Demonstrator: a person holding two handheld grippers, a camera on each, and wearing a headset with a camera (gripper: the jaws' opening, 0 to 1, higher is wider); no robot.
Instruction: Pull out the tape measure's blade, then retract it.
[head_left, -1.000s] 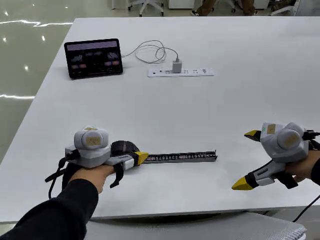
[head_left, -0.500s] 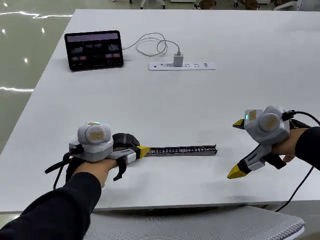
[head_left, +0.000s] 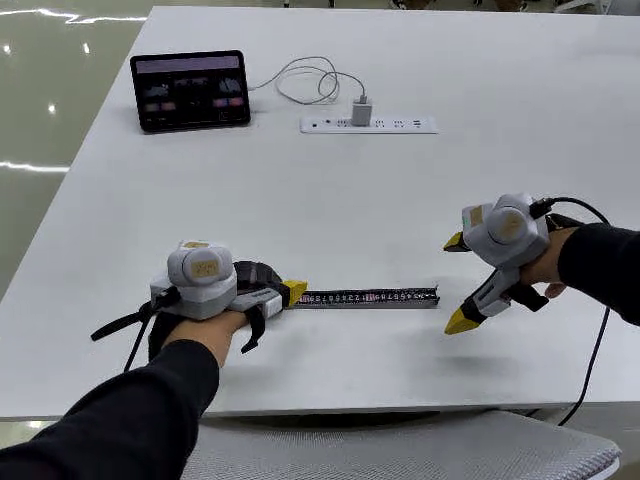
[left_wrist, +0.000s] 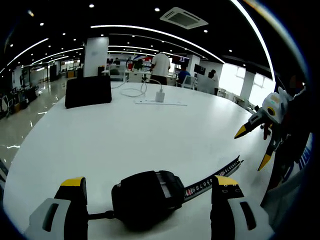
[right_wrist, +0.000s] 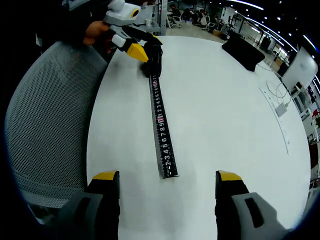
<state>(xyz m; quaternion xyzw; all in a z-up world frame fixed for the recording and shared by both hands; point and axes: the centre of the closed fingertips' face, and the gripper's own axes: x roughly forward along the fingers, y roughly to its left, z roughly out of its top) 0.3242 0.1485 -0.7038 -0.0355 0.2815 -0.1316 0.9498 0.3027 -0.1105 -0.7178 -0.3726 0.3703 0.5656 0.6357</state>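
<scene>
Jaws spread on left gripper (left_wrist: 149, 181) (straddling black tape measure (left_wrist: 147, 199)) and right gripper (right_wrist: 166, 175); numbered blade (right_wrist: 161, 125) extended.

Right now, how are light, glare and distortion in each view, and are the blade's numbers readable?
Head view: even light, sharp, with streaks of glare on the floor left of the table. Left gripper view: strong fisheye bend, bright ceiling lamps, the tape measure's case dark with little detail. Right gripper view: bent towards the edges too, yet the numbers on the blade read clearly.

Left claw (head_left: 272, 287) straddles the tape measure (head_left: 256, 277); blade (head_left: 365, 297) lies out toward the splayed right claw (head_left: 456, 281).
</scene>
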